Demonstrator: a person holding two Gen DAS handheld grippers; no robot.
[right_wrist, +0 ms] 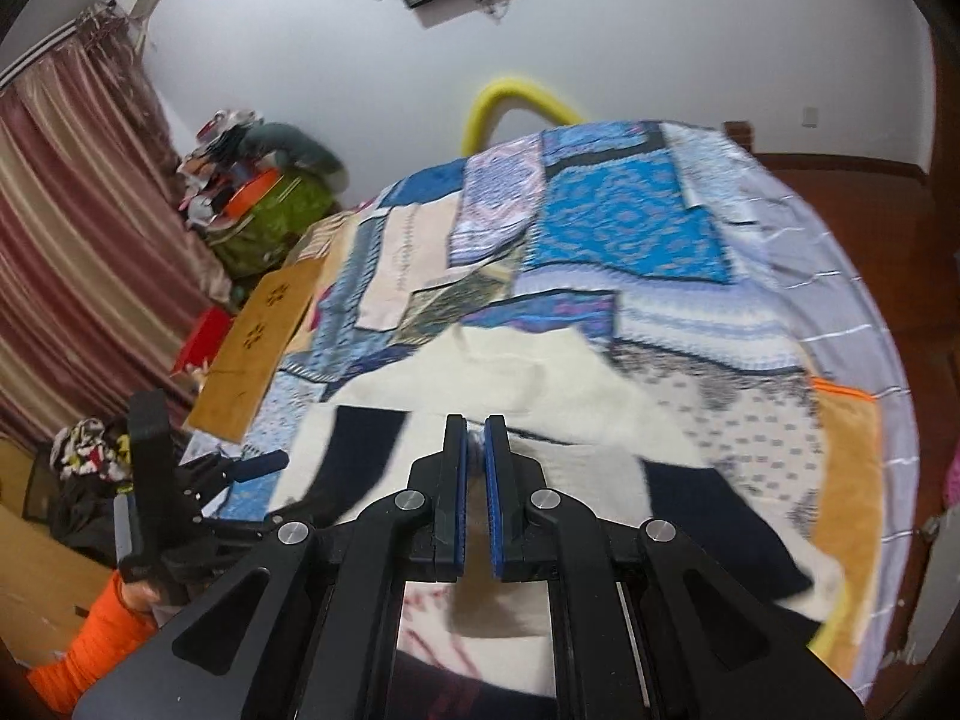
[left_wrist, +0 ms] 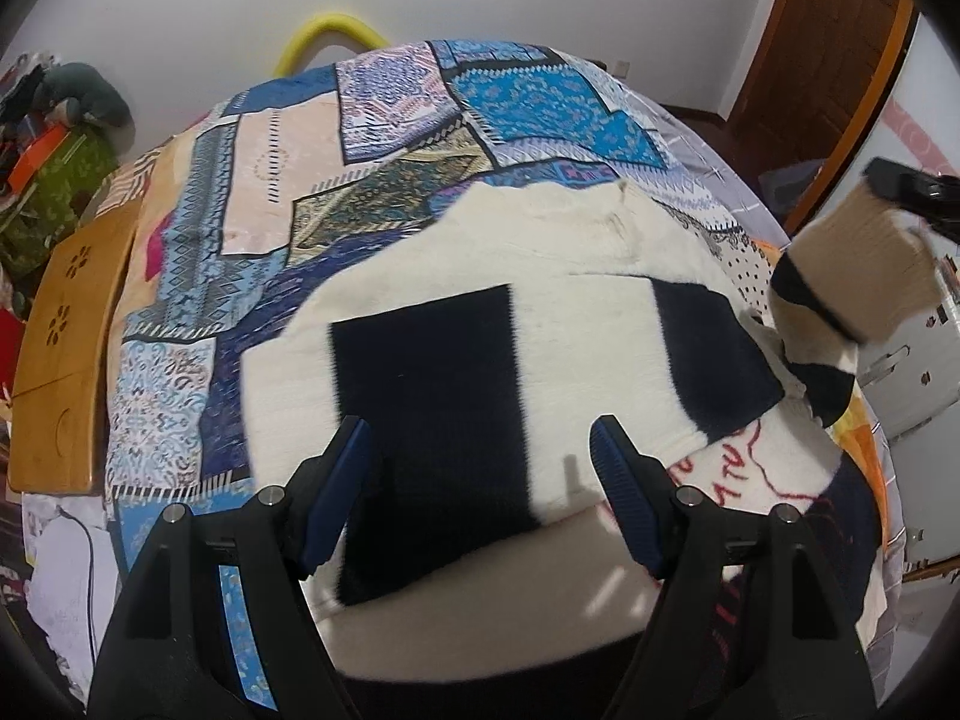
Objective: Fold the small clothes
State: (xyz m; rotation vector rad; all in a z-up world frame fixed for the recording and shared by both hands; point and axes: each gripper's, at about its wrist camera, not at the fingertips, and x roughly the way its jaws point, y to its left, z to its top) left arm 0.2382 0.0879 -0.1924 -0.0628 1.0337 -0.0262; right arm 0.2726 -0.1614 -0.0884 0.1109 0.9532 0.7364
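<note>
Patchwork bedspread (left_wrist: 384,138) carrying cream-and-black sweater (left_wrist: 540,276) at centre, red lettering unreadable; left gripper (left_wrist: 480,468) spread empty above it, right gripper (right_wrist: 475,456) pinching its raised cuff (left_wrist: 864,252).

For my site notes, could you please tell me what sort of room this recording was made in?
Most likely a bedroom in a home: a bed with a patchwork bedspread serves as the work surface, striped curtains hang along one wall, and a wooden door stands in the corner.

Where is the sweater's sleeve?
In the left wrist view, the sleeve hangs lifted at the right edge, pinched by the right gripper, above the patchwork bedspread.
</note>
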